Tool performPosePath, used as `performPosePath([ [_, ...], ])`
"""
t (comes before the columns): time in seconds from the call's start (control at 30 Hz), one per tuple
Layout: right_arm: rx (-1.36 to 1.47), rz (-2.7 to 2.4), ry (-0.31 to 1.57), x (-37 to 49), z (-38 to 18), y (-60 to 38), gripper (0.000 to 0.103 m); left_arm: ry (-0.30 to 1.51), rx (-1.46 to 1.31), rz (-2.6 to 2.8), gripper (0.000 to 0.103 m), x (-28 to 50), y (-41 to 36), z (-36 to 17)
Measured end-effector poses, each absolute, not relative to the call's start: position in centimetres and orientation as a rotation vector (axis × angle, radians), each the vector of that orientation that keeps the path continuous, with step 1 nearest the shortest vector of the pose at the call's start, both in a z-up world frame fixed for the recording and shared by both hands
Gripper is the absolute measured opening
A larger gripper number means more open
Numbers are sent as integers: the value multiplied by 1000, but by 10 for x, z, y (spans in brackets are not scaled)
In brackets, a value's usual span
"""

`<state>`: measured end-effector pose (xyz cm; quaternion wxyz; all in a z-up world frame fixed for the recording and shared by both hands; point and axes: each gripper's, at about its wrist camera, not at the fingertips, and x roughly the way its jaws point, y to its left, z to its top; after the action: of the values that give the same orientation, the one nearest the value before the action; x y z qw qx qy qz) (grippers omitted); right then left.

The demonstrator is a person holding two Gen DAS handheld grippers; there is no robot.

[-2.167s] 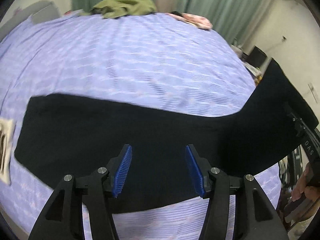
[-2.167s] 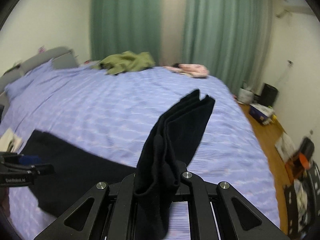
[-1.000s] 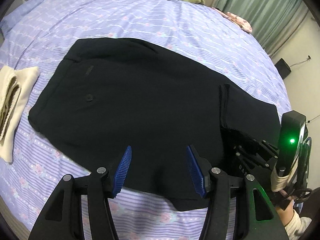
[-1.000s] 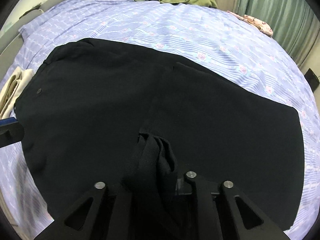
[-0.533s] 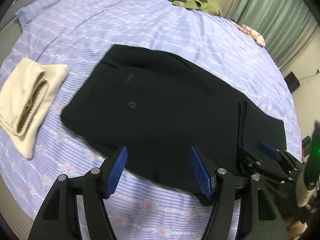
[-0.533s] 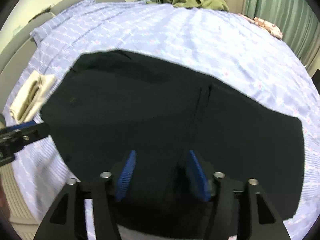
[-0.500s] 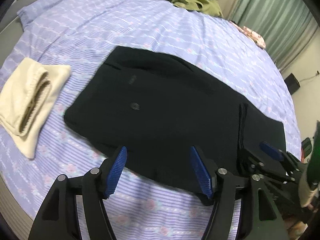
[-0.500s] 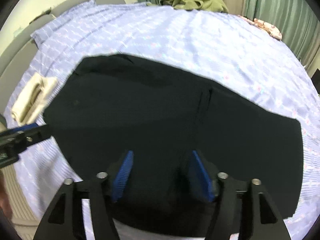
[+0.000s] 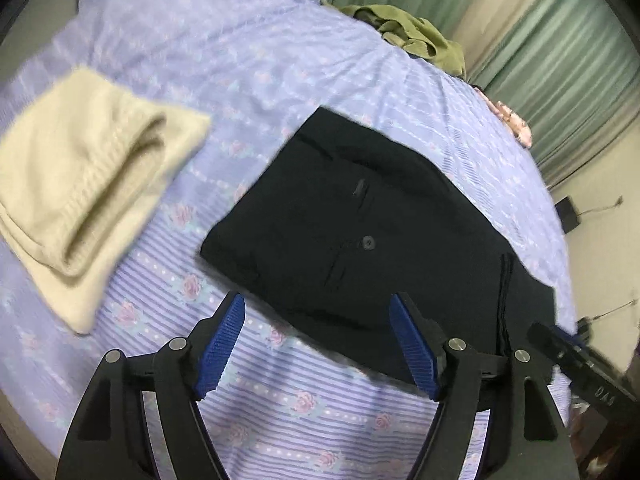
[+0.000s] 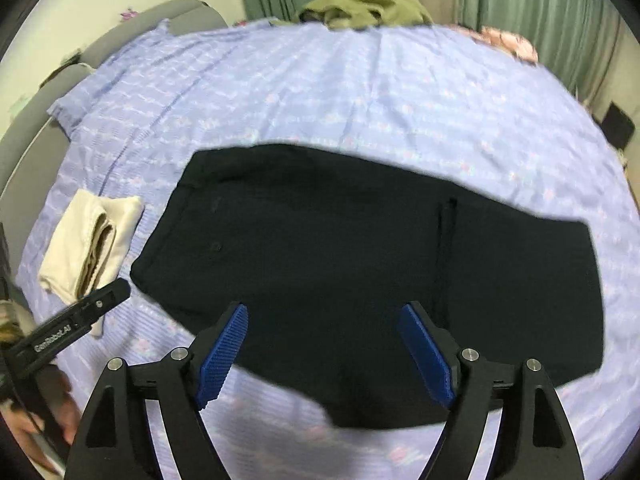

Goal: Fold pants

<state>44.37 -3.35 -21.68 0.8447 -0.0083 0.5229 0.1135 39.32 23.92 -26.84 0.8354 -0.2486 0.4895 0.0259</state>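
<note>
Black pants (image 9: 372, 236) (image 10: 360, 272) lie folded flat on the lilac bed sheet (image 9: 280, 40) (image 10: 360, 92), waist end toward the left, with the leg ends laid back over the body as a seam on the right. My left gripper (image 9: 316, 344) hovers above the pants' near left corner, its jaws opening with nothing between the blue pads. Over the near edge of the pants, my right gripper (image 10: 324, 354) is opening too and holds nothing. The left tool also shows at the lower left of the right wrist view.
A folded cream garment (image 9: 80, 184) (image 10: 92, 248) lies left of the pants. An olive garment (image 9: 408, 36) (image 10: 364, 8) and a pink floral cloth (image 10: 508, 42) sit at the far edge, before green curtains (image 9: 560, 60). A grey headboard (image 10: 100, 52) runs along the left.
My right gripper let go of the pants' leg ends, which now lie flat over the body, and rose. My left gripper slid left toward the waist end and opened wider.
</note>
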Motion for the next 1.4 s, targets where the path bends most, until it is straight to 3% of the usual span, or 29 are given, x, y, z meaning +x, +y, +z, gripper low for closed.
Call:
performPosePath([
  [0.27,-12,206,1197,447,-259,10,80,1055,-888,42,73,399,290,-346],
  [0.5,-16,211,1228,462,-281,37,80,1000,-1055,10,73,426,305,-379],
  [0.63,0,205,1218,468,-282,42,80,973,-1120,-12,89,443,307,-381],
  [0.77,21,203,1222,470,-280,42,80,948,-1185,-7,87,451,310,-379],
  [0.87,21,209,1211,465,-273,42,80,922,-1147,-48,74,447,306,-356],
  [0.93,32,214,1196,461,-267,39,80,857,-1060,-124,60,437,299,-326],
  [1.03,48,217,1172,456,-258,32,80,791,-953,-232,60,435,286,-300],
  [1.17,58,200,1165,454,-257,27,80,890,-971,-188,58,460,286,-331],
  [1.27,62,178,1160,453,-257,24,80,983,-1084,-142,45,477,290,-371],
  [1.3,61,167,1162,454,-258,24,80,1015,-1089,-119,34,482,288,-378],
  [1.4,67,137,1170,455,-260,20,80,1030,-1072,-95,26,484,284,-368],
])
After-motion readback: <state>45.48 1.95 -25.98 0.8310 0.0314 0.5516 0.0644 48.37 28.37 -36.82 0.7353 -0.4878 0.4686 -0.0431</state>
